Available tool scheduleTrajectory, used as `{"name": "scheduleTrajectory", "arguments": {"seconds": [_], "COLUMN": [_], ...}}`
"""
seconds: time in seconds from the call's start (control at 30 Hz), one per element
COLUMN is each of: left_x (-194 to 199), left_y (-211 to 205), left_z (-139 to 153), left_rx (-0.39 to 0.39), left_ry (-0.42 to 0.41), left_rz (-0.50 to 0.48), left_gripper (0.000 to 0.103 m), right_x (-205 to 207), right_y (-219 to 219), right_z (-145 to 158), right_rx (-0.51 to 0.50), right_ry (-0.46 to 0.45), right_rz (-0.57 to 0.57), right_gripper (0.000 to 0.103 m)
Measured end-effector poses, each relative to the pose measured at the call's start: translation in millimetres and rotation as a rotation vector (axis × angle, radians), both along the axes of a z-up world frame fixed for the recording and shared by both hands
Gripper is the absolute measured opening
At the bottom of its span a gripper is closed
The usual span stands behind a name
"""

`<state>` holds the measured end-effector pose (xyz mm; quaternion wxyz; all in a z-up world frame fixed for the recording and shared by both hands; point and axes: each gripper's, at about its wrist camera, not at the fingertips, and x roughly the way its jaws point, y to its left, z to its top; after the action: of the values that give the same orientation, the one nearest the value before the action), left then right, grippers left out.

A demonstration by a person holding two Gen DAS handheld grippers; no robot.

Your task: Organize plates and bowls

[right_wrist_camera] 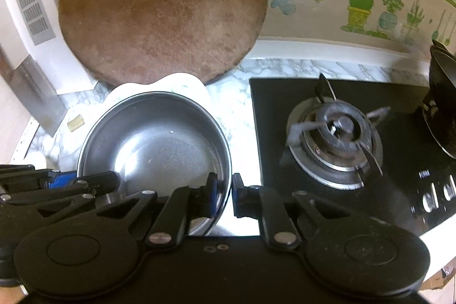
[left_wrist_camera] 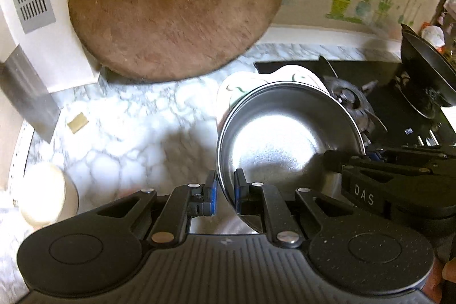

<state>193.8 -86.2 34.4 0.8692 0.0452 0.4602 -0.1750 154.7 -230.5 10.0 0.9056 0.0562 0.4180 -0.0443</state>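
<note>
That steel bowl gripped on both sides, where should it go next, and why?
Probably a short carry over bare marble counter, then down. The left gripper and right gripper each pinch the steel bowl at its rim, with a white plate showing just behind it. The gas burner alongside is no resting place.

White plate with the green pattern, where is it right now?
In both wrist views the white plate sits directly behind the steel bowl, its rim showing past the bowl's far edge, in front of the round wooden board.
</note>
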Motion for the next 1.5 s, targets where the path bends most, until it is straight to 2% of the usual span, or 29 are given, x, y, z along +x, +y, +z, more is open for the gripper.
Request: {"name": "scheduleTrajectory", "arguments": {"seconds": [0.4, 0.67, 1.0, 1.37, 1.5], "left_x": [-57.1, -71.9, -65.4, -50.8, -42.7], "left_y": [5.7, -0.5, -6.4, -8.3, -7.0], "left_z": [-12.0, -32.3, -65.3, -89.3, -94.7], "left_rx": [0.004, 0.014, 0.029, 0.046, 0.030], "left_ry": [0.069, 0.129, 0.203, 0.244, 0.254], "left_rz": [-0.038, -0.055, -0.049, -0.041, -0.028], "left_gripper": [0.011, 0.011, 0.011, 0.010, 0.010], "right_x": [-67.4, -88.9, -83.0, -66.6, -59.6], "right_y": [3.2, -0.3, -6.3, -9.2, -7.9], "right_z": [-18.3, -36.3, -65.8, -86.6, -93.1], "right_rx": [0.034, 0.046, 0.073, 0.079, 0.075], "right_ry": [0.059, 0.114, 0.186, 0.230, 0.237], "right_rz": [-0.026, -0.047, -0.064, -0.050, -0.045], "right_gripper": [0.011, 0.011, 0.011, 0.012, 0.012]}}
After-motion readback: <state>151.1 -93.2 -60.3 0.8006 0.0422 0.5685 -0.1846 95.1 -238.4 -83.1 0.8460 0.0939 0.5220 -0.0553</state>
